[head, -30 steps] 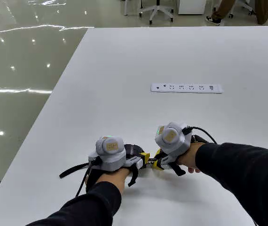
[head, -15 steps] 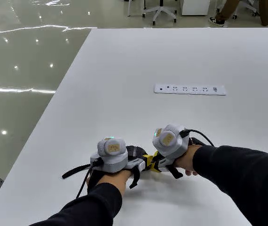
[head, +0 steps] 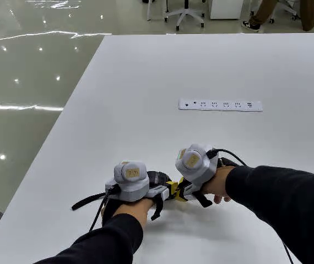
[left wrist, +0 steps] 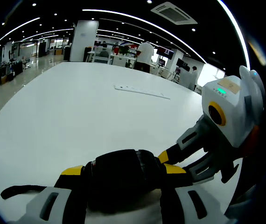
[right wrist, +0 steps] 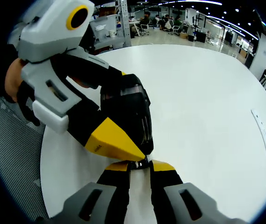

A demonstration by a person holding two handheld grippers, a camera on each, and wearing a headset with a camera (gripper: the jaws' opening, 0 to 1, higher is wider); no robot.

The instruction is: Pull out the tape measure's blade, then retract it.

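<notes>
- Tape measure (right wrist: 123, 114): black case with yellow trim, low over the near part of the bench (head: 146, 82), held between the two tongs.
- Left tongs (left wrist: 123, 171): closed around the case from both sides, with the yellow-tipped pads pressed to its flanks.
- Right tongs (right wrist: 140, 168): drawn narrow, with the pads pinching the blade hook (right wrist: 140, 163). The hook sits right at the yellow mouth of the case.
- Both tongs meet nose to nose in the head view, each in a hand with a black sleeve behind it.
- Power strip (head: 220, 104): white, flat on the bench, well apart from the tongs on the far side.
- Floor (head: 25, 66): glossy, with light reflections, to the left of the bench.
- Office chair base (head: 184, 12): beyond the far edge of the bench.
</notes>
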